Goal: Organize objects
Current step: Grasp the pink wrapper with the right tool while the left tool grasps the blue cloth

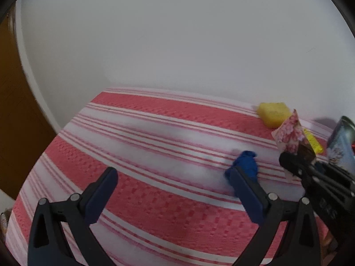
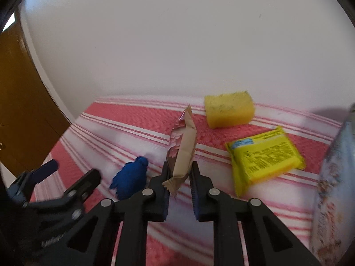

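My right gripper [image 2: 180, 166] is shut on the lower end of a snack bar [image 2: 183, 141] in a pink floral and tan wrapper, which it holds upright above the striped cloth [image 2: 137, 119]. In the left wrist view the same bar [image 1: 290, 137] sticks up from the right gripper [image 1: 287, 160] at the right edge. My left gripper [image 1: 172, 173] stands open over the cloth [image 1: 155, 133] with nothing between its fingers. A small blue crumpled thing [image 1: 246, 164] lies just beyond its right fingertip. That blue thing [image 2: 131, 177] sits between the two grippers, with the left gripper [image 2: 73, 170] to its left.
A yellow sponge [image 2: 229, 108] lies at the back near the white wall. A yellow packet [image 2: 264, 155] lies right of the held bar. A tall printed tin [image 2: 332, 177] stands at the far right. A brown door [image 2: 22, 110] is on the left, past the cloth's edge.
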